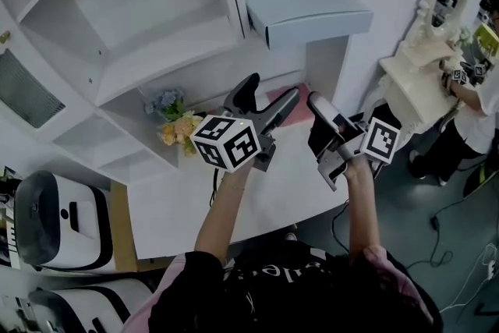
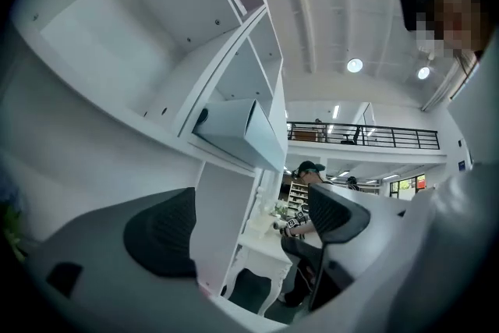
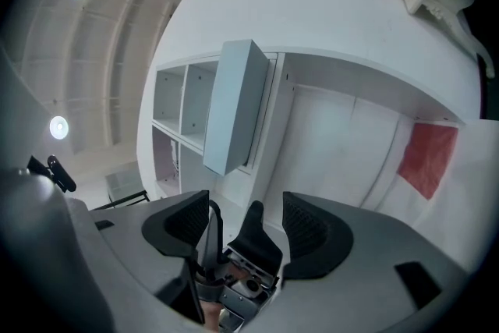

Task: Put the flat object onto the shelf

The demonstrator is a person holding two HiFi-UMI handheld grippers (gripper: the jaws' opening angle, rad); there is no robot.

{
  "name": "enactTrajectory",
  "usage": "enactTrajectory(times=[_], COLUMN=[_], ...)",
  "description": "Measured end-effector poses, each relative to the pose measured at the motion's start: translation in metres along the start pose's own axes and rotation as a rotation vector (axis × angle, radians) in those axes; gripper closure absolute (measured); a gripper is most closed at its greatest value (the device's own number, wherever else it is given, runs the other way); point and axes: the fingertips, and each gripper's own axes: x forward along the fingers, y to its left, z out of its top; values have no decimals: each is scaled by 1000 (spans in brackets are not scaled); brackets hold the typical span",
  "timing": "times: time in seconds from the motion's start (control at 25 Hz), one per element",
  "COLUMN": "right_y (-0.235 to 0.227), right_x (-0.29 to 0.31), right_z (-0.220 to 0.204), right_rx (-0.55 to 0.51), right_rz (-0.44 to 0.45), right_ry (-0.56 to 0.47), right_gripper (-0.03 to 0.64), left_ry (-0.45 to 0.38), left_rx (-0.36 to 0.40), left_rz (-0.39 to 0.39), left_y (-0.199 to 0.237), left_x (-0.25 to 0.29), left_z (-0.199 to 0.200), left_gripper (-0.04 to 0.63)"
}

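Note:
A pale blue flat box [image 1: 306,8] lies on a shelf of the white shelf unit [image 1: 156,35], jutting past the shelf's front edge. It also shows in the left gripper view [image 2: 243,133] and in the right gripper view [image 3: 234,105]. My left gripper [image 1: 269,95] hangs over the white table below that shelf, open with nothing between its pads [image 2: 161,234]. My right gripper [image 1: 316,121] is just to its right, also open and empty, and points toward the left gripper. In its own view the right gripper [image 3: 248,224] has the left gripper beyond its jaws.
A pink flat piece [image 1: 295,107] lies on the white table [image 1: 234,195] under the shelf, also seen from the right gripper [image 3: 427,160]. Flowers [image 1: 176,127] stand in a lower compartment. A white vanity with mirror [image 1: 425,66] and another person [image 1: 475,101] are at right. White machines [image 1: 54,222] sit at lower left.

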Motion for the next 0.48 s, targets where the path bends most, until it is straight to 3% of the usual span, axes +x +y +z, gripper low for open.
enactTrajectory(times=[0.48], right_y=[20], right_x=[-7], right_z=[-114], right_rx=[-59], right_rz=[-45], right_ry=[5], right_gripper=[316], left_ry=[92], left_rx=[-76], left_rz=[-56], left_y=[-6], left_x=[-133], left_z=[-52], left_gripper=[140])
